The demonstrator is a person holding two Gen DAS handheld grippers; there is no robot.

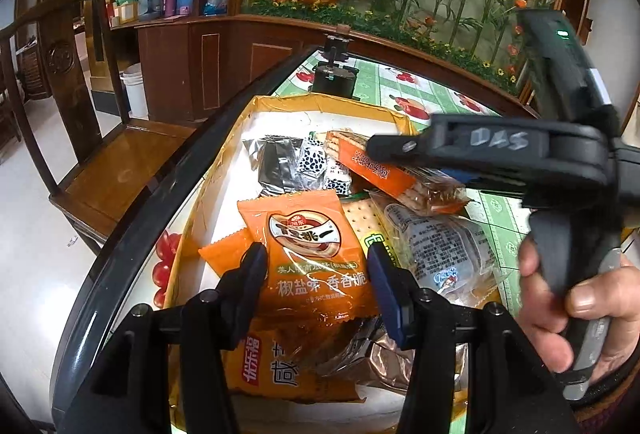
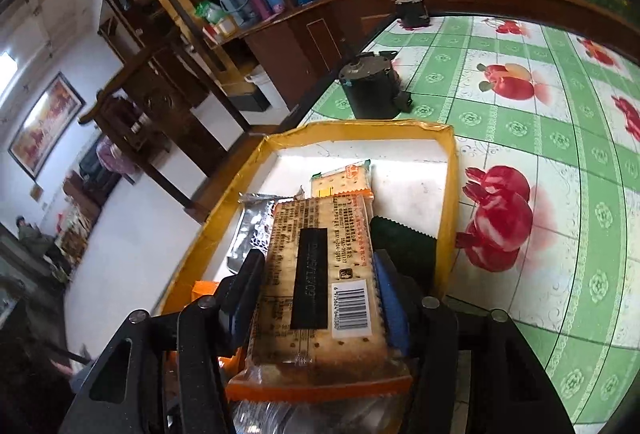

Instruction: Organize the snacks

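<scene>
Snacks fill a yellow-rimmed cardboard tray (image 1: 188, 218) that sits near the edge of the table, whose cloth (image 2: 520, 106) is printed with green checks and red fruit. Nearest the left gripper (image 1: 316, 270), its two fingers stand spread on either side of an orange seed packet (image 1: 308, 246) that lies on top of the pile; whether the pads touch the wrapper cannot be told, and this looks like lining up for a pick. Under and beside that packet lie another orange packet (image 1: 276, 366), a cracker pack with a yellow label (image 1: 366, 222) and a clear-wrapped item with printed text (image 1: 440, 246). Farther in, the right gripper (image 2: 316, 274) pinches a long orange-ended cracker pack (image 2: 320, 274) across its width, holding it above the tray, probably so it can be moved without disturbing the rest. Silver foil packets (image 1: 276, 162) and small black-and-white wrapped sweets (image 1: 316, 162) crowd the tray's far end. Beyond the tray a dark round device (image 2: 372, 86) stands on the cloth, well apart from the snacks.
</scene>
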